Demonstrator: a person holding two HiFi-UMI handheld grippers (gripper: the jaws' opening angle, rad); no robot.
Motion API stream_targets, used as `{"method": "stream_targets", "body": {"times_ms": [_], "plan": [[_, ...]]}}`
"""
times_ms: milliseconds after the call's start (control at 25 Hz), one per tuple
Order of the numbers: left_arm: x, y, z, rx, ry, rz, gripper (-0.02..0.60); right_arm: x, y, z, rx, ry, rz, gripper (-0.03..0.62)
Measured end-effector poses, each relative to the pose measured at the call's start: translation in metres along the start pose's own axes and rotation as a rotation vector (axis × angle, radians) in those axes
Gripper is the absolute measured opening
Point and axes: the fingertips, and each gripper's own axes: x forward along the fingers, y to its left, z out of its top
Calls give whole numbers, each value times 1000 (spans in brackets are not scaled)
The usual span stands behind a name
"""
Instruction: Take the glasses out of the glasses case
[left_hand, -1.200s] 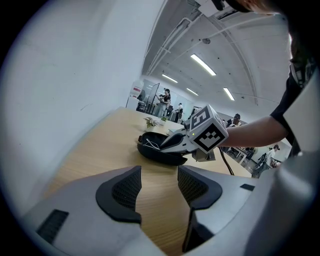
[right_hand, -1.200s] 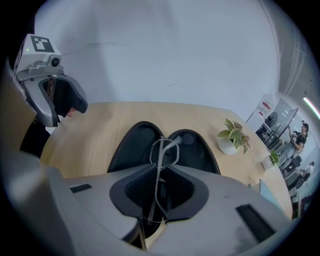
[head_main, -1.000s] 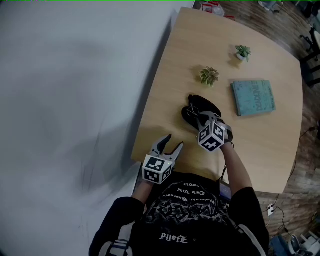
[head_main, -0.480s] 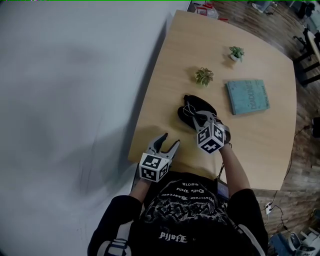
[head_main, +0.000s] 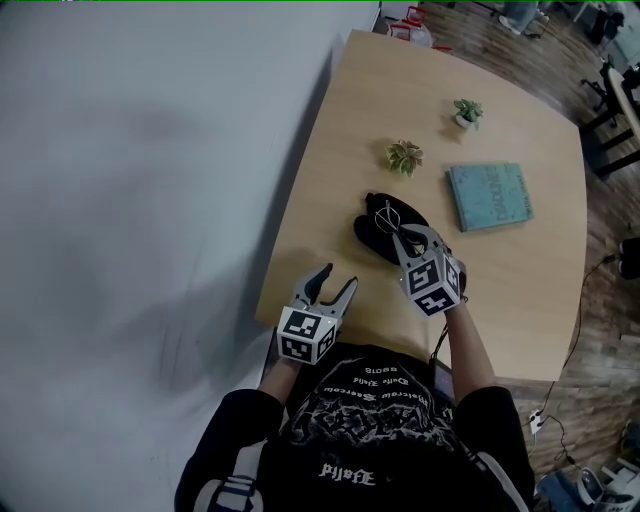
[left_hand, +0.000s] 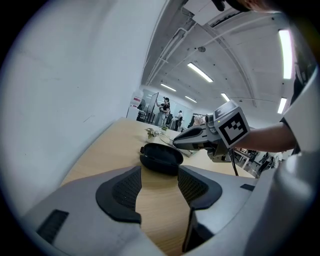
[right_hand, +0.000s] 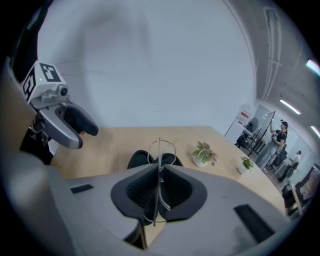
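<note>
The black glasses case lies open on the wooden table; it shows too in the left gripper view and behind the jaws in the right gripper view. My right gripper is shut on thin wire-frame glasses, lifted a little above the case. The folded frame stands upright between the pads. My left gripper hangs open and empty over the table's near left edge, short of the case.
Two small potted plants stand beyond the case, and a teal book lies to its right. A pale floor runs along the table's left edge. People stand far back in the room.
My right gripper has risen from the case with the glasses held in it. The left gripper has stayed at the table's edge.
</note>
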Motion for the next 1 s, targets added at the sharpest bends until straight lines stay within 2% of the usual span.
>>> {"method": "stream_targets", "body": {"times_ms": [400,640,1000], "plan": [[-13,-7,10,51,-61,36,233,-45,-3,13,35,-88,-68,38],[-23,-10,20,82,-120,66,233,-69,-2,9,127,-147,-104,38],[-31,-19,29,88,-168,70,233,-107,2,0,199,-235,-207,37]]}}
